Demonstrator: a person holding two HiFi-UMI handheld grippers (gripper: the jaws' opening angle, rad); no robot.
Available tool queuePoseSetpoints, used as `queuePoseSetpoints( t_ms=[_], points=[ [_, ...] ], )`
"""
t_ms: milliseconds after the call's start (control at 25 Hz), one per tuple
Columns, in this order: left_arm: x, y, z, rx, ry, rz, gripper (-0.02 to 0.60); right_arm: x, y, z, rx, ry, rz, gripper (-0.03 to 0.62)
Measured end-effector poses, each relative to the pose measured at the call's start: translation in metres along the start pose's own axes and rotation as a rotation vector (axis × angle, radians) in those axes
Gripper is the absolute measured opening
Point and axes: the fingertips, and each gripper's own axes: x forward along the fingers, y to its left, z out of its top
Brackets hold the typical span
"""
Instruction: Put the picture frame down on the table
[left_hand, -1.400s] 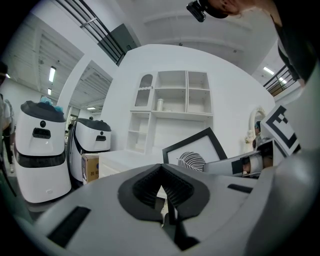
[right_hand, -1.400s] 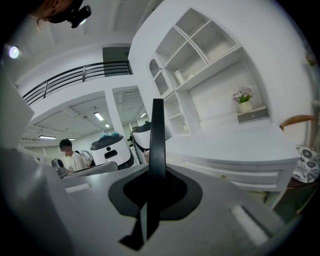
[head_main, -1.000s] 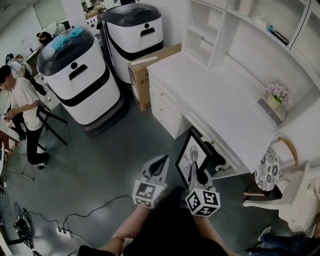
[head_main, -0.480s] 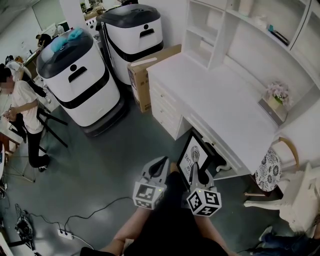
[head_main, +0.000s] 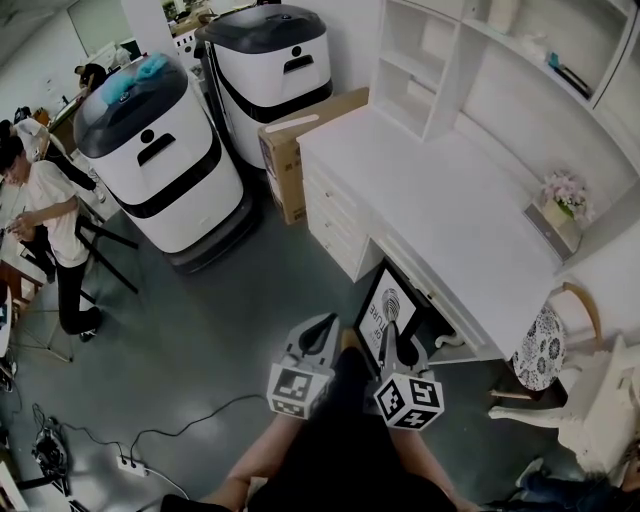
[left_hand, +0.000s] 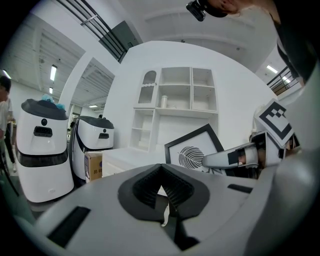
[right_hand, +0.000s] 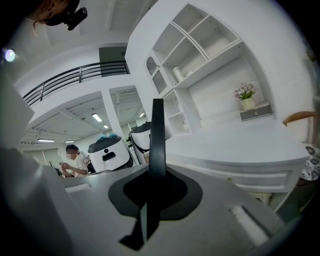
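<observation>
A black picture frame (head_main: 381, 308) with a leaf print stands tilted in front of the white desk (head_main: 440, 200), below its top. My right gripper (head_main: 392, 328) is shut on the frame's lower edge. In the right gripper view the frame (right_hand: 157, 135) runs edge-on up from the shut right gripper (right_hand: 154, 176). My left gripper (head_main: 324, 322) hovers just left of the frame with its jaws together and nothing in them. The left gripper view shows the left gripper (left_hand: 161, 172) shut, with the frame (left_hand: 192, 151) and the right gripper's fingers (left_hand: 227, 158) to its right.
Two white-and-black machines (head_main: 160, 150) (head_main: 270, 70) and a cardboard box (head_main: 292, 150) stand left of the desk. A shelf unit (head_main: 470, 60) and a flower pot (head_main: 562, 195) sit on its far side. A chair (head_main: 555, 335) is at right, a person (head_main: 50, 215) at far left, cables (head_main: 150, 440) on the floor.
Both grippers and the frame have edged slightly toward the desk. The right grip on the frame is unchanged and the left gripper stays shut.
</observation>
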Motion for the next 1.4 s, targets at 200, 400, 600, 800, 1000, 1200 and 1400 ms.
queuePoseSetpoints(
  t_ms=[200,400,600,800,1000,1200,1400],
  points=[
    [0.015,0.006,0.001,-0.007,0.002,0.010,0.011,0.018,-0.004,0.008,-0.009,0.003,0.012,0.014],
    [0.034,0.013,0.006,-0.014,0.003,0.020,0.011,0.038,-0.010,0.015,-0.005,0.015,0.017,0.014],
    [0.053,0.020,0.006,-0.021,0.015,0.024,0.011,0.057,-0.016,0.020,0.002,0.032,0.022,0.014],
    [0.076,0.028,0.008,-0.027,0.019,0.029,0.011,0.077,-0.023,0.029,-0.002,0.038,0.026,0.014],
    [0.100,0.033,0.010,-0.032,0.026,0.020,0.011,0.097,-0.030,0.038,0.005,0.043,0.027,0.014],
    [0.124,0.042,0.012,-0.032,0.035,0.015,0.011,0.118,-0.037,0.045,0.006,0.051,0.023,0.014],
    [0.146,0.051,0.017,-0.038,0.036,0.013,0.011,0.140,-0.046,0.055,0.007,0.055,0.014,0.014]
  ],
)
